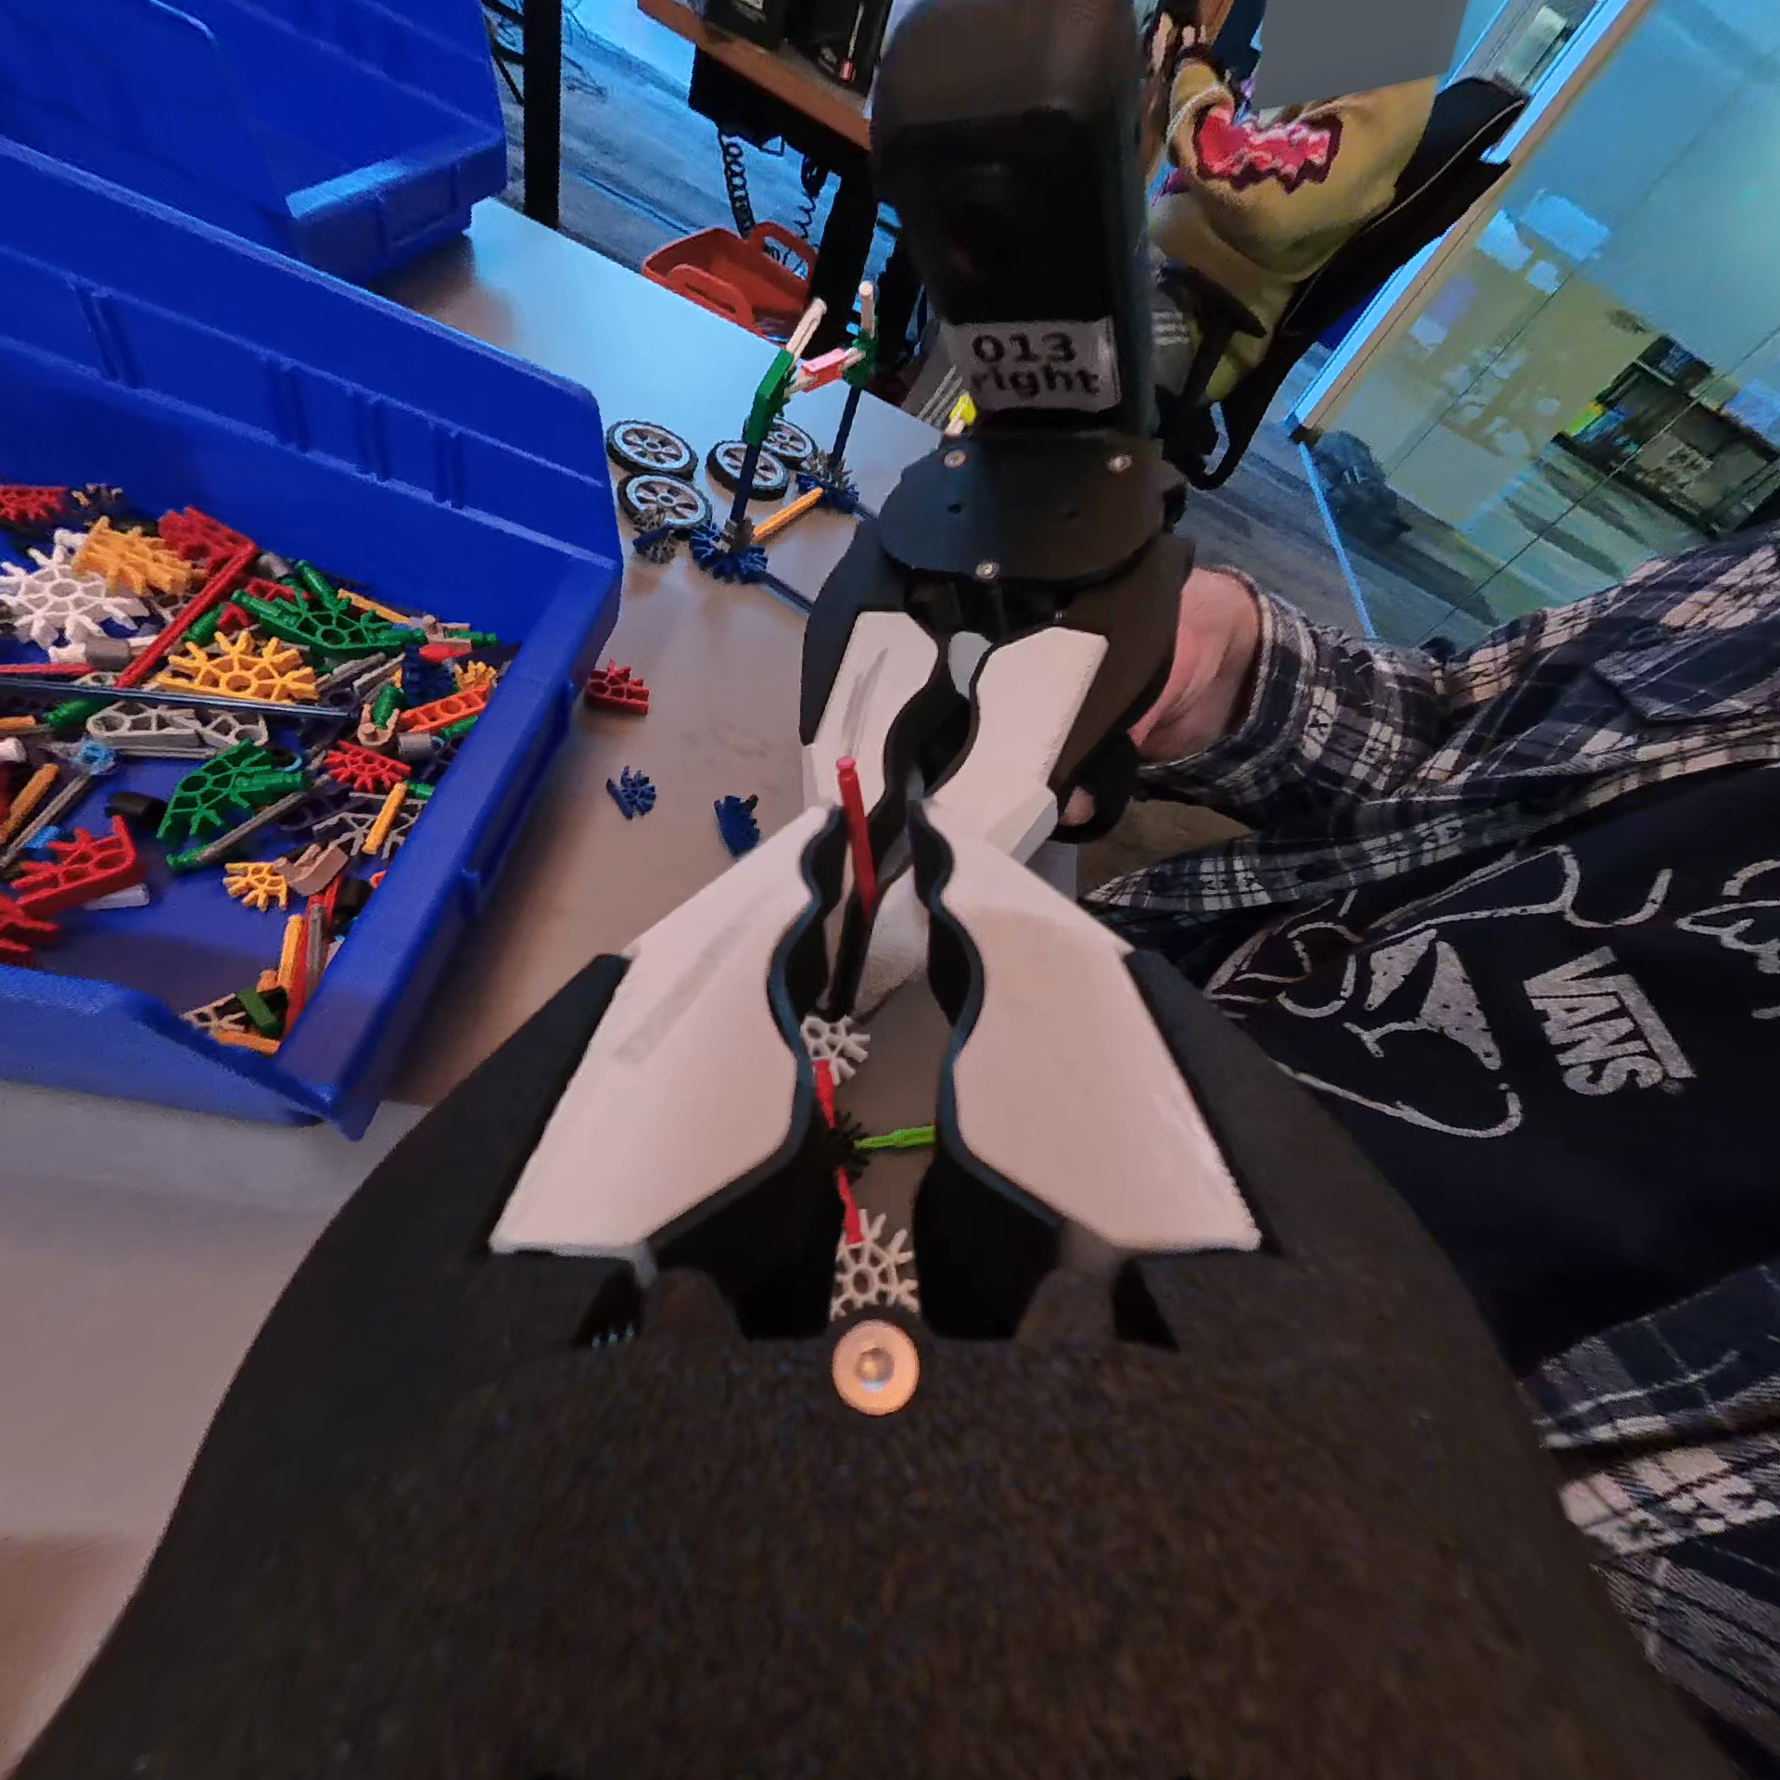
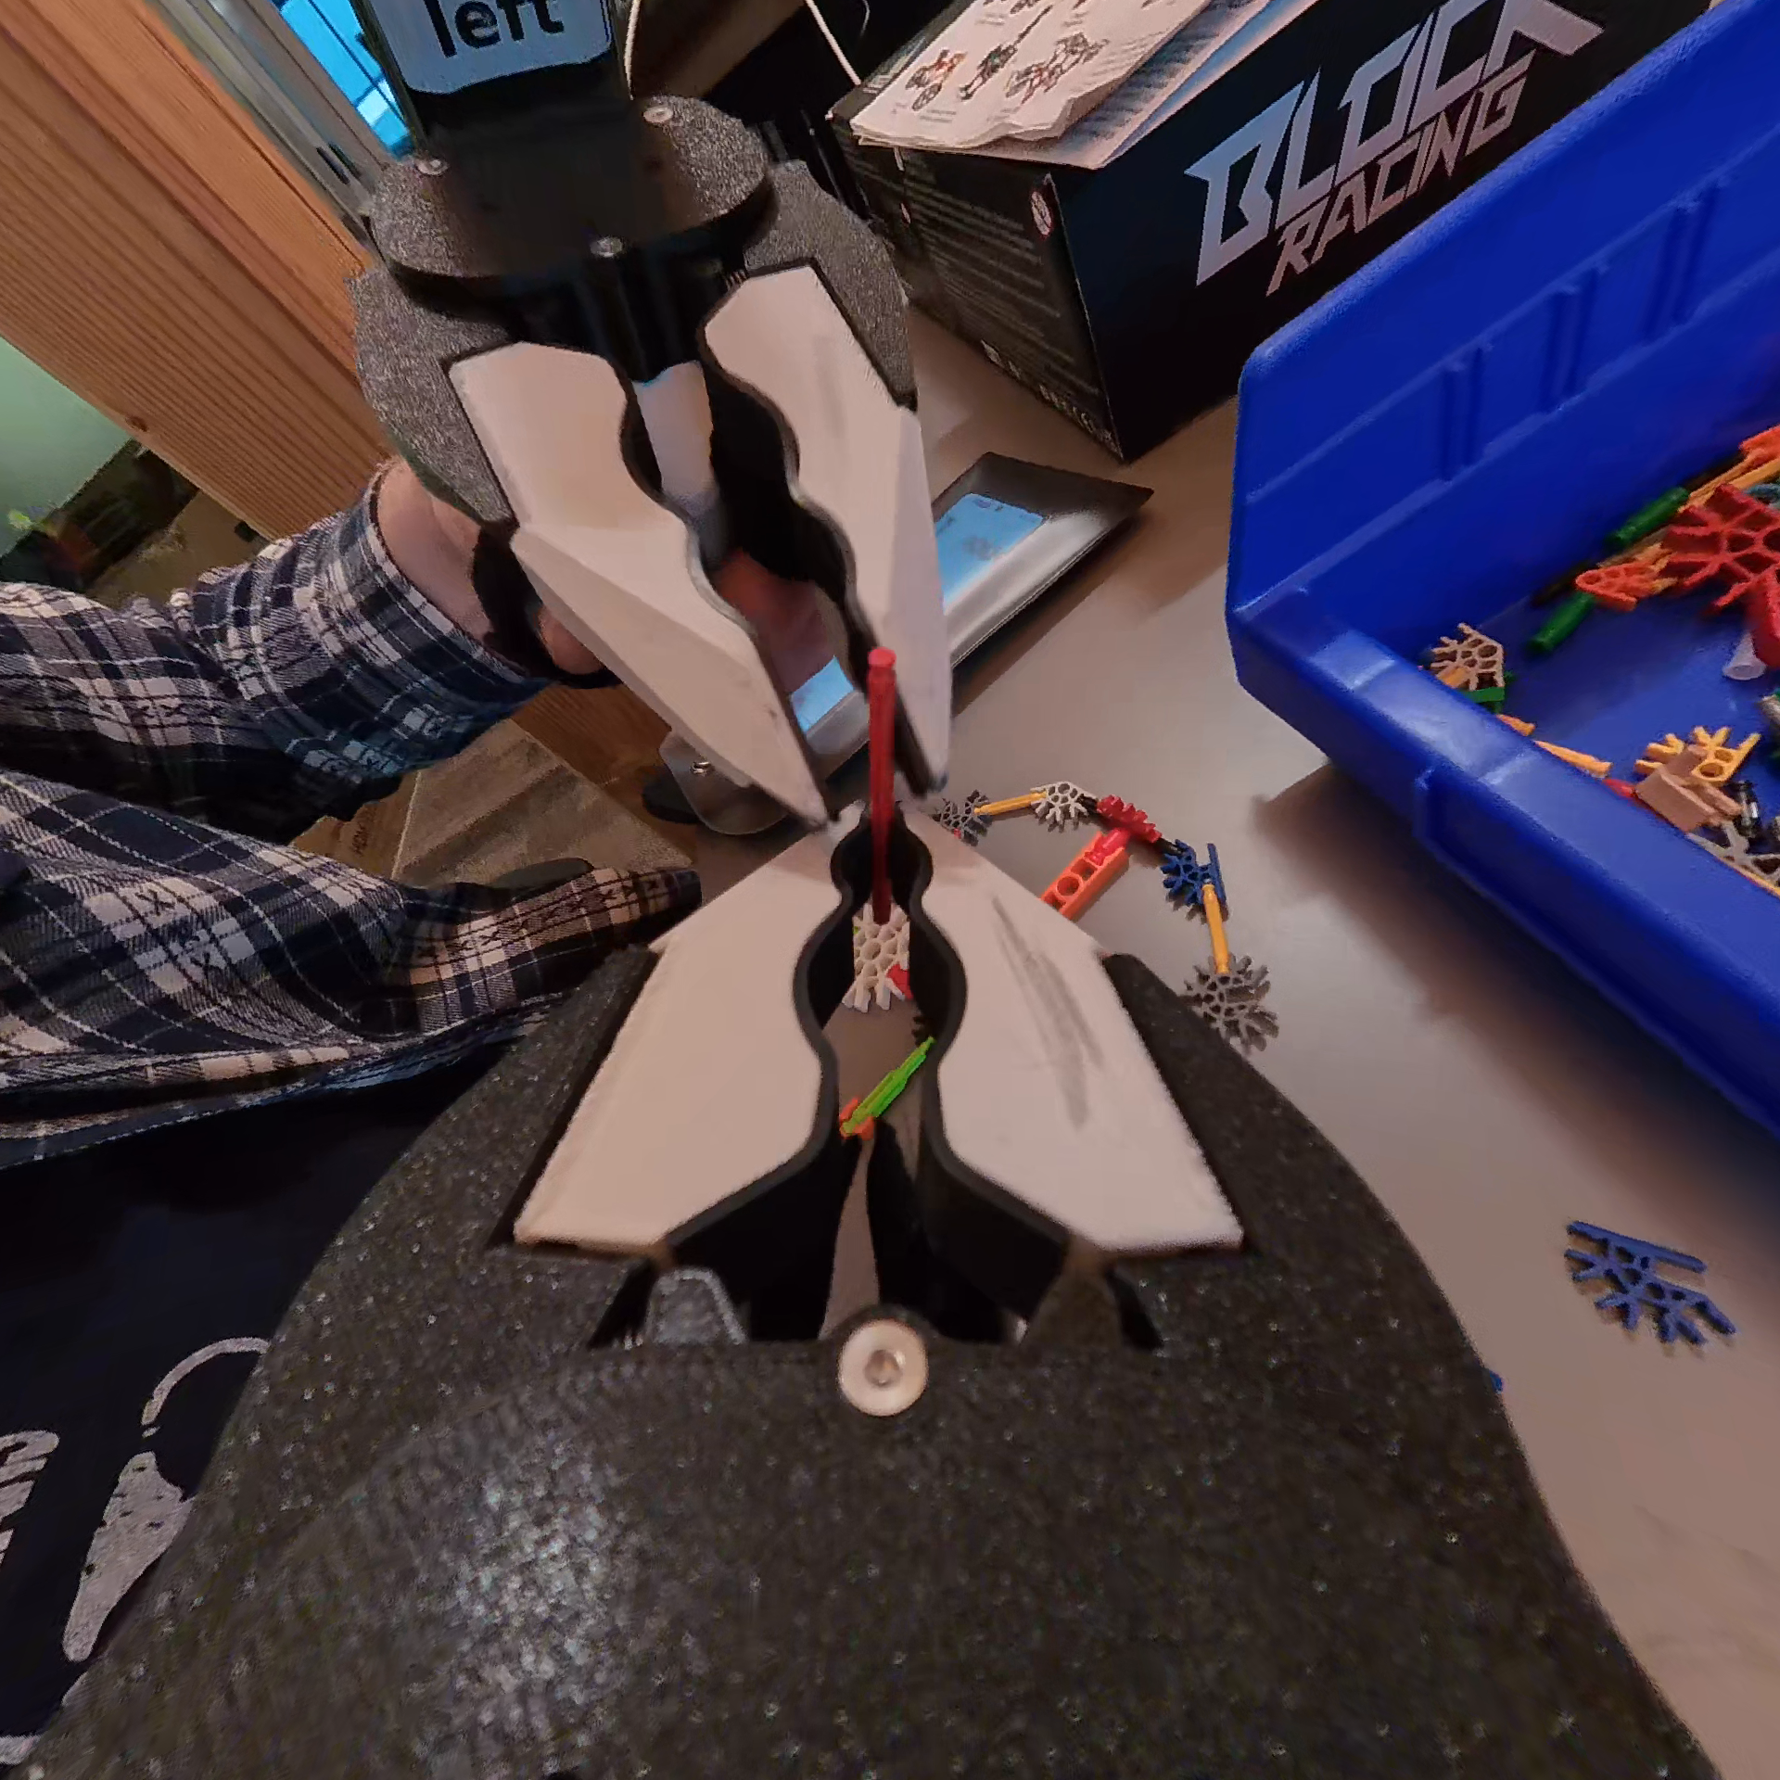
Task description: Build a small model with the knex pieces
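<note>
The left gripper has its jaws drawn narrow around a small rod-and-connector assembly: a red rod rises between the fingertips, with white snowflake connectors and a green rod below. The right gripper meets it tip to tip, above the grey table beside the blue parts bin. In the right wrist view, the right gripper is narrowed on the red rod just above a white connector; the left gripper touches its tip. A chain of connectors lies nearby.
</note>
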